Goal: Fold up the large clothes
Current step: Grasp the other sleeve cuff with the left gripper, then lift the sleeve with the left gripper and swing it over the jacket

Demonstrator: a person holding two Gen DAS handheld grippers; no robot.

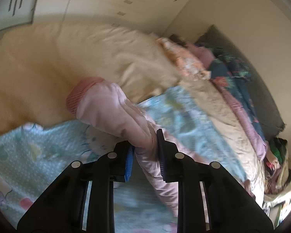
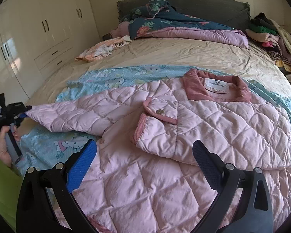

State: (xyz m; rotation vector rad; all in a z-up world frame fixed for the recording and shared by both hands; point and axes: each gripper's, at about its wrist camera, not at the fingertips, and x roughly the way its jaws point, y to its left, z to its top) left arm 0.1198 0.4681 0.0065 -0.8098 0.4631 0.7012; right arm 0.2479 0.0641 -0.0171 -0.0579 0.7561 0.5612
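A pink quilted jacket (image 2: pixel 164 184) with a darker ribbed collar (image 2: pixel 196 91) lies spread on a light blue cartoon-print sheet (image 2: pixel 110 79). One sleeve (image 2: pixel 184 134) is folded across its chest. The other sleeve (image 2: pixel 77 114) stretches out to the left, where my left gripper (image 2: pixel 26 109) grips its end. In the left wrist view that gripper (image 1: pixel 146 139) is shut on the sleeve (image 1: pixel 110 112), whose ribbed cuff (image 1: pixel 77 97) hangs beyond the pads. My right gripper (image 2: pixel 144 145) stands open just above the jacket's body with nothing pinched.
The beige bedspread (image 2: pixel 184 56) covers the bed. A dark floral duvet (image 2: pixel 164 21) lies at the grey headboard (image 2: pixel 203 2). A peach garment (image 2: pixel 102 50) lies back left, a clothes heap (image 2: pixel 271 36) at the right edge, white wardrobes (image 2: pixel 38 29) on the left.
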